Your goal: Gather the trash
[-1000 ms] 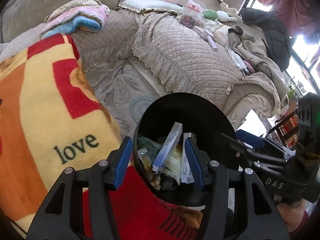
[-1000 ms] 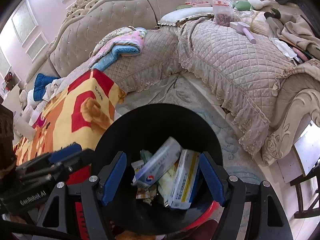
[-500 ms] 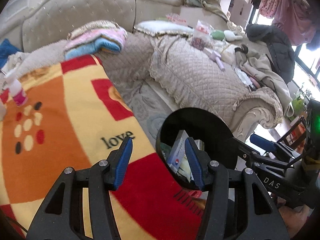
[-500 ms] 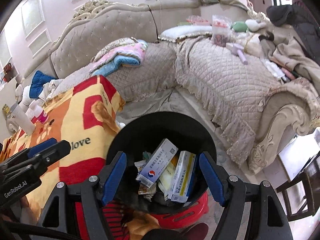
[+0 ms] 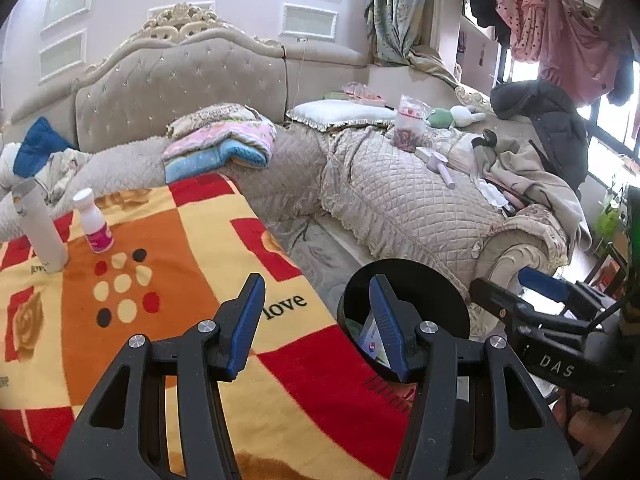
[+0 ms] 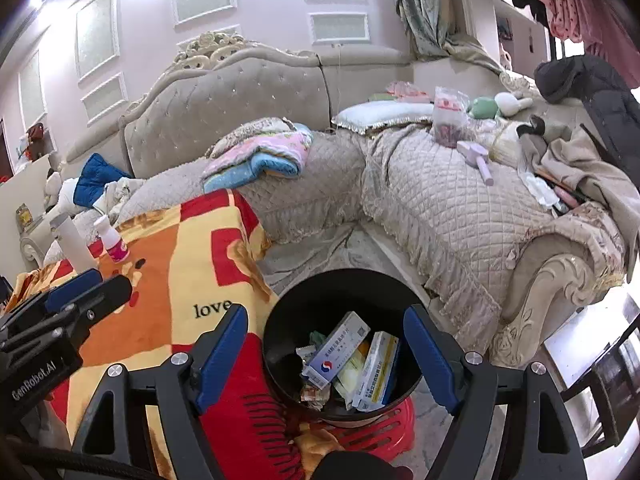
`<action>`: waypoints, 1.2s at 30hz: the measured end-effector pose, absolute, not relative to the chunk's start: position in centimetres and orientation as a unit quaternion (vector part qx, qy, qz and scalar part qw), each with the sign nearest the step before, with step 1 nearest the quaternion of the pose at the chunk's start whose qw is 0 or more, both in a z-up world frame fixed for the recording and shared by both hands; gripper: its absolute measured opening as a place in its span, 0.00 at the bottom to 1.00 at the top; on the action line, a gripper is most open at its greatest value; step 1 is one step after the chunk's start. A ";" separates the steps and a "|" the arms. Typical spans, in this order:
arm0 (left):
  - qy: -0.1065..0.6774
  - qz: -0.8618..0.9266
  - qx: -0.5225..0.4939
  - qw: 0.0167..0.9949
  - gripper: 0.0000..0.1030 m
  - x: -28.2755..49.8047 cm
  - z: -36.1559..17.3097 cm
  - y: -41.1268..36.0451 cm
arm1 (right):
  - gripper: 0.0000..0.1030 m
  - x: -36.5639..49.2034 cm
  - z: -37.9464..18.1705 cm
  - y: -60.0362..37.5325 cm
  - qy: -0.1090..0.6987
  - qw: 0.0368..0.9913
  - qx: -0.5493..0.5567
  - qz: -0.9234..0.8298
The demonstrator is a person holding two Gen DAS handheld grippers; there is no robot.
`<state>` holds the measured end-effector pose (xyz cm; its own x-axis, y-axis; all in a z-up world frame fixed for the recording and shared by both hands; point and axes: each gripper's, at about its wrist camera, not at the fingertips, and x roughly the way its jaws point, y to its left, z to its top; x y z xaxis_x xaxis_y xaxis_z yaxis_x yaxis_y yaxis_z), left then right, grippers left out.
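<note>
Black trash bin, lower centre of your right view, is holding medicine boxes and wrappers. Your right gripper is opening its jaws above it, nothing between them. Your left gripper is hanging spread and empty over the "love" blanket, lower centre.

Blanket-covered table, 2 bottles: pink-labelled bottle, tall white bottle

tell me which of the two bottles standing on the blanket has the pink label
The small white bottle, the shorter one with a white cap and a pink label round its lower half. The taller plain white bottle stands beside it, nearer the blanket's left edge.
</note>
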<state>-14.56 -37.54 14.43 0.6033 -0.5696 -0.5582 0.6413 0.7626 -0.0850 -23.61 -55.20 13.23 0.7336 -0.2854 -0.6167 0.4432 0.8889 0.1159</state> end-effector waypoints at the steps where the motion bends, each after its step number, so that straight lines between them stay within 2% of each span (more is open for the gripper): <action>1: 0.286 -0.338 0.061 0.894 0.51 -14.7 14.6 -37.3 | 0.76 -23.7 13.5 -55.0 0.304 0.923 0.128 -0.198; 15: 0.259 -0.319 0.054 0.910 0.51 -15.2 15.5 -35.2 | 0.81 -24.0 15.1 -53.0 0.290 0.930 0.102 -0.201; 36: 0.274 -0.310 0.047 0.909 0.51 -14.2 14.8 -34.6 | 0.81 -22.8 15.1 -52.6 0.301 0.929 0.096 -0.195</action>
